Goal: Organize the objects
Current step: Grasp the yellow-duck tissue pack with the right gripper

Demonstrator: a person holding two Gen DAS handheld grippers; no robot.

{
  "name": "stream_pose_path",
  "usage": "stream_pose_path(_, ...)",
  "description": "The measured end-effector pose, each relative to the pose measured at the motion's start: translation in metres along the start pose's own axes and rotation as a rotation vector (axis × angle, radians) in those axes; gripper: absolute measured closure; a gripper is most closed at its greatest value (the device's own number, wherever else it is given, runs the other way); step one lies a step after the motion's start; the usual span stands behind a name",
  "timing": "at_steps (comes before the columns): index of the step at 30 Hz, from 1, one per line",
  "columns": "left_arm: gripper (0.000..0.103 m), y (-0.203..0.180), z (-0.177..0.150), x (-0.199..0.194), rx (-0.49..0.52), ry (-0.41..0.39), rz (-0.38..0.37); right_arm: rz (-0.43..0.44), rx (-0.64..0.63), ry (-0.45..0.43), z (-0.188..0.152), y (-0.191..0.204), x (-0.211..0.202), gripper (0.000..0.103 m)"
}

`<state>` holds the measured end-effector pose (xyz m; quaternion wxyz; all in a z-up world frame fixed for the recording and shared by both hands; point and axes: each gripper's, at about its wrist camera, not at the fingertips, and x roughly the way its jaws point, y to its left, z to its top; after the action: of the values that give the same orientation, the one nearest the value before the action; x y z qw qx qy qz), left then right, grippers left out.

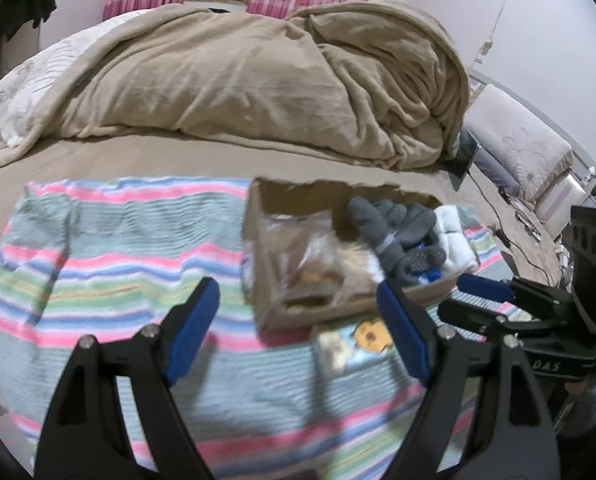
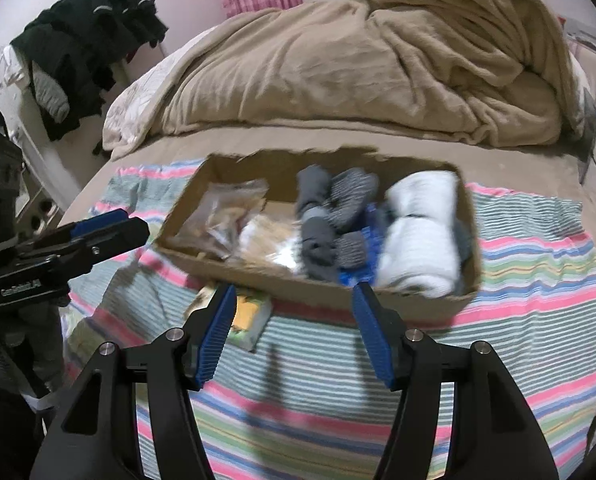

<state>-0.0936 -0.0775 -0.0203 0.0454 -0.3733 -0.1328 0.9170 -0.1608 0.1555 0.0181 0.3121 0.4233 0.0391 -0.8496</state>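
A shallow cardboard box (image 2: 398, 300) sits on a striped cloth (image 2: 538, 272) on the bed. It holds clear snack bags (image 2: 225, 220), grey socks (image 2: 334, 220), a blue item (image 2: 372, 240) and rolled white socks (image 2: 422, 232). A small tissue pack (image 2: 249, 320) with a yellow cartoon lies on the cloth just in front of the box; it also shows in the left wrist view (image 1: 358, 344). My right gripper (image 2: 293, 332) is open and empty above the cloth in front of the box. My left gripper (image 1: 302, 324) is open and empty, left of the box (image 1: 265, 316).
A crumpled beige blanket (image 2: 378, 60) covers the far half of the bed. Dark clothes (image 2: 85, 40) hang at the left wall. A pillow (image 1: 518, 140), a tablet (image 1: 464, 156) and cables (image 1: 498, 216) lie at the bed's right side.
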Motion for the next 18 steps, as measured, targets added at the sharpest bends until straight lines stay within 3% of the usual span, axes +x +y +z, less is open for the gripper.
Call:
stream_pose_path(6, 0.020, 0.017, -0.022, -0.014, -0.022, 0.010, 0.029, 0.011, -0.025, 0.056, -0.008, 0.027, 0.020, 0.039)
stream_pose_path(9, 0.020, 0.025, -0.033, -0.016, -0.048, 0.021, 0.034, 0.016, -0.029, 0.078, -0.010, 0.037, 0.030, 0.030)
stream_pose_path(18, 0.020, 0.040, -0.054, -0.016, -0.103, 0.047, 0.035, 0.012, -0.028, 0.140, -0.014, 0.051, 0.060, 0.029)
